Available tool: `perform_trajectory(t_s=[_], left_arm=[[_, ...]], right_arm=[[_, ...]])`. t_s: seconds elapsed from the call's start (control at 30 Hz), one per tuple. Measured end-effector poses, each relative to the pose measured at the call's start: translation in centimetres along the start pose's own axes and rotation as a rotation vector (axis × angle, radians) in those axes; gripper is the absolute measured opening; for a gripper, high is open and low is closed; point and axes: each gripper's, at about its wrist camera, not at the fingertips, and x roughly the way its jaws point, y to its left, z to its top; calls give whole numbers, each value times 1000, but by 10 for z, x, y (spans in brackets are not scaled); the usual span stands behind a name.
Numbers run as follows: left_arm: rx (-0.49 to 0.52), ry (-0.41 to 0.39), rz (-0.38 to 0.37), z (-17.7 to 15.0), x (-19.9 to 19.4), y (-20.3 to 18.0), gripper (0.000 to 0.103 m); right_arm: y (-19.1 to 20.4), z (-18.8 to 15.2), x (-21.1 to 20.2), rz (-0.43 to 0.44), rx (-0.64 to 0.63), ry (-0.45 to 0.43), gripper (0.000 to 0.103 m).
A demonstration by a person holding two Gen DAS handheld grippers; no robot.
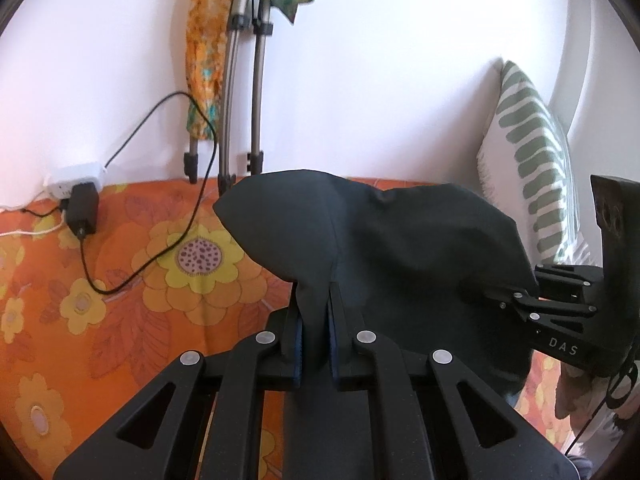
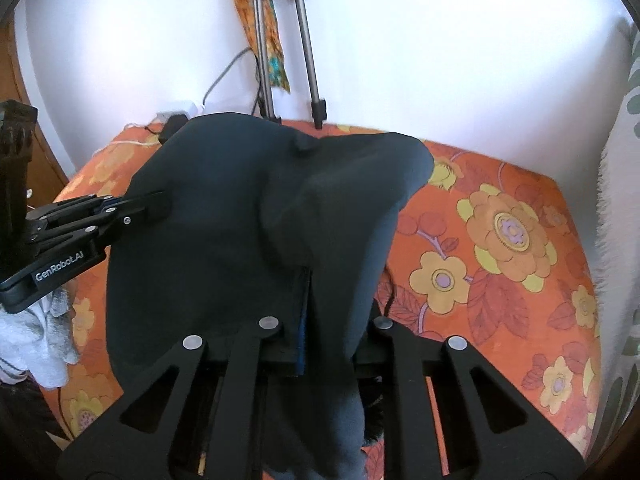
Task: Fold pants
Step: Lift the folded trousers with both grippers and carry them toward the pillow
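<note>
The dark pants (image 1: 380, 232) hang bunched between both grippers above the orange flowered bed cover (image 1: 120, 280). My left gripper (image 1: 314, 316) is shut on a fold of the cloth, which stands up between its blue pads. At the right of the left wrist view, my right gripper (image 1: 494, 294) reaches in with its tips under the cloth. In the right wrist view the pants (image 2: 240, 208) drape over my right gripper (image 2: 316, 312), which is shut on them. One blue pad shows there. My left gripper (image 2: 160, 204) holds the left edge.
Tripod legs (image 1: 256, 80) and an orange scarf (image 1: 202, 40) stand against the white wall. A power strip (image 1: 74, 178), black charger (image 1: 82, 208) and cable lie at the bed's far left. A green-striped pillow (image 1: 528, 152) leans at the right. White cloth (image 2: 32, 336) lies beside the bed.
</note>
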Motion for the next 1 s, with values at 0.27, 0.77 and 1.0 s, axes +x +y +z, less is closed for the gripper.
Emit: perform_trajectory(t_s=[0.27, 0.77, 1.0], left_arm=[[37, -52, -3, 12, -25, -17, 8], [113, -170, -45, 44, -62, -66, 8], [131, -172, -81, 60, -43, -91, 8]], right_arm=[[3, 3, -32, -27, -6, -59, 12], [-13, 25, -99, -89, 6, -184, 11], [-42, 29, -107, -124, 30, -197, 11]])
